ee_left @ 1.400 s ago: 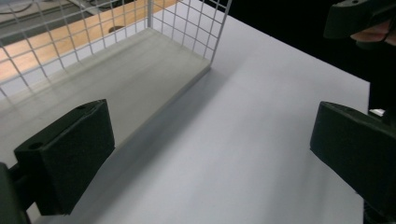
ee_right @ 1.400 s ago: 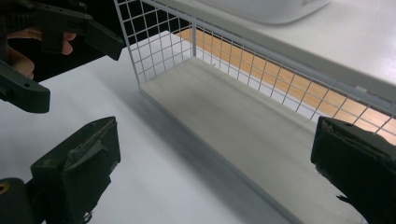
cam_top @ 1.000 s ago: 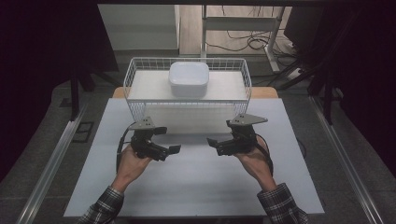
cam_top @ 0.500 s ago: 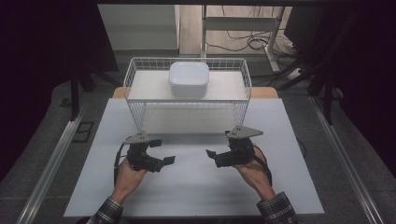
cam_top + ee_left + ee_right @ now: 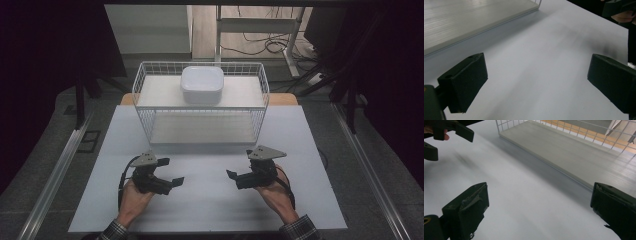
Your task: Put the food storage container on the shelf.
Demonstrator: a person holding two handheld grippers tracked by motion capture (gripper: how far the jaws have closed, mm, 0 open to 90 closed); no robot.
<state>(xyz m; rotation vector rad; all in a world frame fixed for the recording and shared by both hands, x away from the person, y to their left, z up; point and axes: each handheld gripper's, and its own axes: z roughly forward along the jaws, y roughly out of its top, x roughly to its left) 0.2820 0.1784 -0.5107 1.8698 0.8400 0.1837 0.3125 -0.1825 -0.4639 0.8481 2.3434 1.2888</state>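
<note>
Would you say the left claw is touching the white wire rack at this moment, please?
Apart. In the high view, a strip of bare white table separates the left claw from the wire rack.

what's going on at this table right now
A person holds a two-jaw claw in each hand over the white table top. The left claw and the right claw both stand open and hold nothing, with their tips turned toward each other. Beyond them stands a white wire rack with a rounded square white bowl on its upper shelf, untouched.
</note>
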